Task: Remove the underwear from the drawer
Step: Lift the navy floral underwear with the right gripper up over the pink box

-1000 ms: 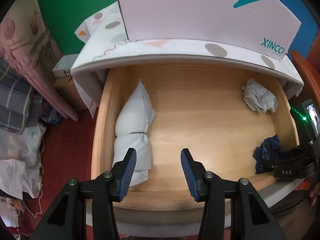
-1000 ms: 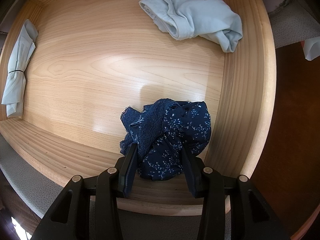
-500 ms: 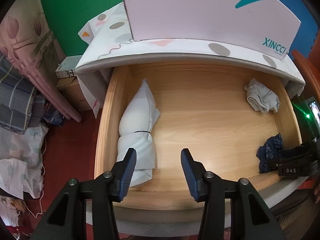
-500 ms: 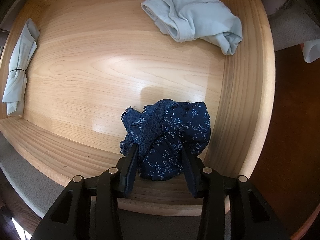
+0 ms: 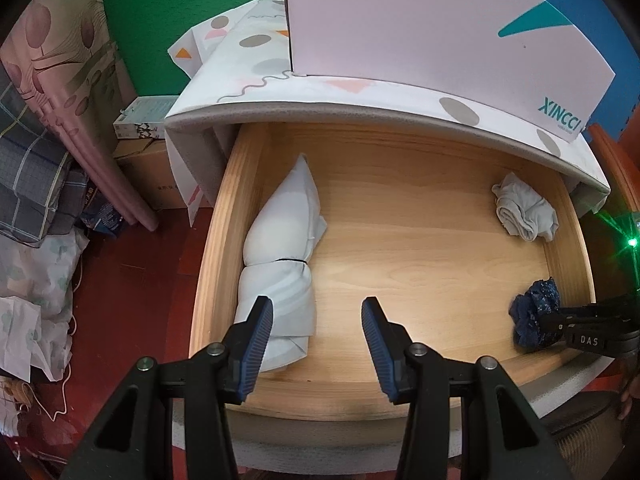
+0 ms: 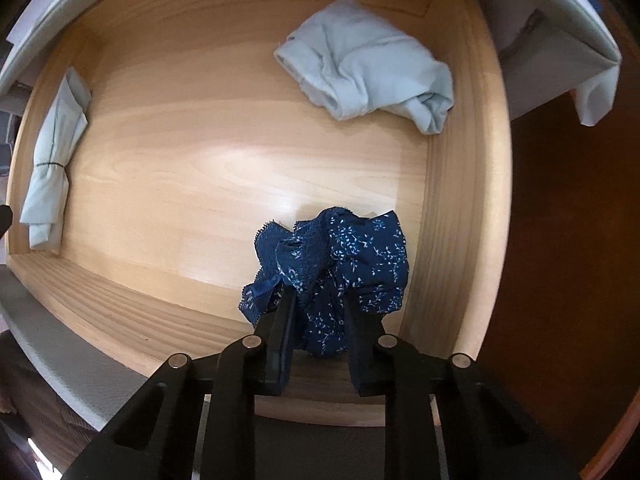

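Observation:
The open wooden drawer [image 5: 420, 252] [image 6: 208, 168] holds three pieces. Dark blue floral underwear with a lace edge [image 6: 340, 264] [image 5: 534, 314] bunches near the drawer's front right corner, pinched between the pads of my right gripper [image 6: 320, 304], which is shut on it and points straight down. In the left wrist view that gripper's black body [image 5: 588, 332] reaches in from the right. A pale blue crumpled garment [image 6: 368, 76] [image 5: 524, 214] lies at the back right. A white bundle tied with a thin band [image 5: 280, 256] [image 6: 52, 160] lies along the left wall. My left gripper [image 5: 316, 320] hangs open over the drawer's front, holding nothing.
A patterned white cover [image 5: 304, 88] tops the cabinet, with a pale box marked XINCCI [image 5: 440, 24] on it. Bedding and folded cloth [image 5: 36, 184] pile on the red floor to the left, beside cardboard boxes [image 5: 144, 160]. A dark wooden surface [image 6: 568, 240] borders the drawer's right.
My right gripper's jaws have closed in on the blue underwear, squeezing it narrower, and lifted it slightly. The left gripper has stayed put, still open.

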A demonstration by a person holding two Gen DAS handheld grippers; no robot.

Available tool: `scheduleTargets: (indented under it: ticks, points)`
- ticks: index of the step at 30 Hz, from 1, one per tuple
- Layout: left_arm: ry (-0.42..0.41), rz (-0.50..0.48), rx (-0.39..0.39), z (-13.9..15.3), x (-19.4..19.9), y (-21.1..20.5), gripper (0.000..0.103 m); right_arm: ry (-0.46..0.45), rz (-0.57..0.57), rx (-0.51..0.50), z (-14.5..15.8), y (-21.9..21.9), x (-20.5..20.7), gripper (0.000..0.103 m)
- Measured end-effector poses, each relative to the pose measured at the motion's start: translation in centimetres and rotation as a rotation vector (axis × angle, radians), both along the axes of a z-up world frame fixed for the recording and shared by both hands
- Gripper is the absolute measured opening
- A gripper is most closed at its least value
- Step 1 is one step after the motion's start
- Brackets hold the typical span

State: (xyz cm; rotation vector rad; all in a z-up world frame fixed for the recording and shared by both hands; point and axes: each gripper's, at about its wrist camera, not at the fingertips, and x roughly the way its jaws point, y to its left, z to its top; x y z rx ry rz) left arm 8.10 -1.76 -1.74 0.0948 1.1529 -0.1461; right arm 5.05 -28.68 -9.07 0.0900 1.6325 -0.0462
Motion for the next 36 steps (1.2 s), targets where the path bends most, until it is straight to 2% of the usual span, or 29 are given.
scheduleTargets:
  ticks: [9,15,29,36]
  points:
    - [0.0,0.007,-0.014,0.1,0.1,0.2,0.047,-0.04,-0.056,0.032,1.6,-1.9,-0.8,0.017]
    - [0.002,0.006,-0.023,0.1,0.1,0.3,0.047,-0.052,-0.058,0.037,3.2,-3.0,0.2,0.017]
    - [0.005,0.013,-0.03,0.1,0.2,0.5,0.047,-0.161,-0.073,0.045,9.8,-4.2,0.1,0.016]
    - [0.005,0.016,-0.028,0.0,0.1,0.5,0.047,-0.229,-0.071,0.066,13.5,-3.4,-0.4,0.016]
